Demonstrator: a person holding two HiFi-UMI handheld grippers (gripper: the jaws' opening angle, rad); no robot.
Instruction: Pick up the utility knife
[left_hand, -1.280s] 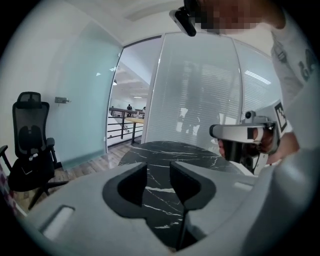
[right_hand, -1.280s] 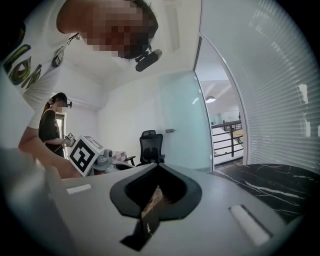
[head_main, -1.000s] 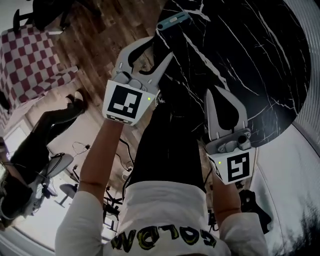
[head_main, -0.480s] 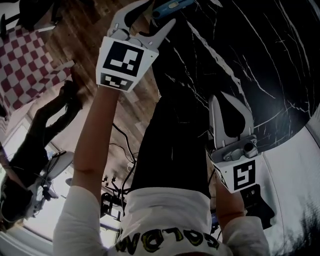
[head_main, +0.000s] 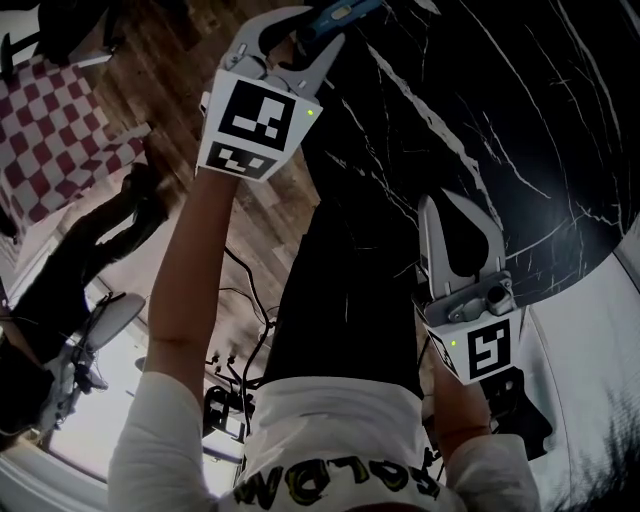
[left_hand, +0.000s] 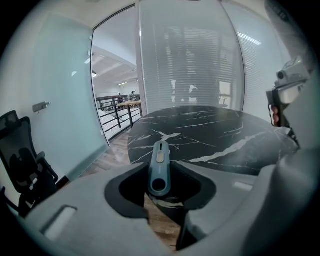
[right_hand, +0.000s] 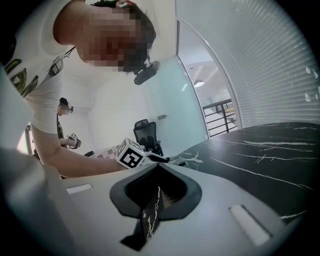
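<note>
Left gripper (head_main: 314, 28) is closing on the utility knife (left_hand: 160, 169). The blue handle sits between the jaws and the tips look to be against its sides. The knife lies at the rim of the black marbled desk (head_main: 520, 120), butt end overhanging toward me. My call: finish the squeeze square across the handle behind the slider, confirm it's firm, then lift straight up. Don't drag it, or it could tip off the rim. Right gripper (head_main: 435, 200) is pressed together and empty, well apart. No brand readable on the knife. The shirt print (head_main: 335, 478) is upside down and looks like "GOLD…".
</note>
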